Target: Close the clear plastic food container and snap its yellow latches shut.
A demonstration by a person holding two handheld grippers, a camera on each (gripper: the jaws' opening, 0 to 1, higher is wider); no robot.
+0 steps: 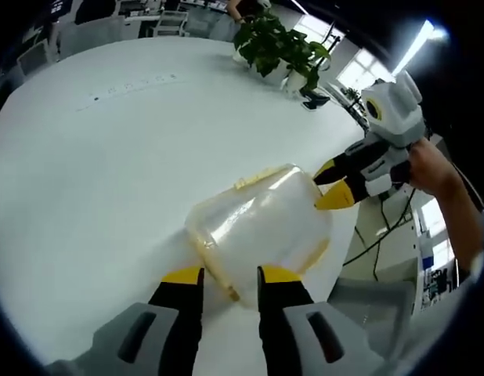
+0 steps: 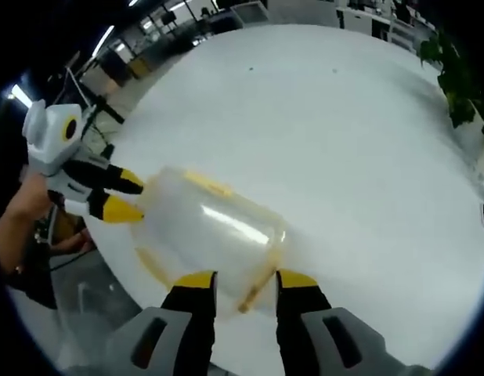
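container (image 1: 261, 227): clear, yellow-latched, on white table (image 1: 93, 172) near its edge, between both tools | left tool (image 1: 230, 286): jaws apart, straddling a yellow latch (image 1: 218, 270) at container's end | right tool (image 2: 243, 291): jaws apart at the opposite end, astride a latch | potted plant (image 1: 277, 47) far across table

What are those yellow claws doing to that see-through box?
A person is working two grippers on a clear plastic food container at the edge of a white table. The left gripper sits at one end, by a yellow latch; the right gripper is at the opposite end. Both are open, not clamping anything.
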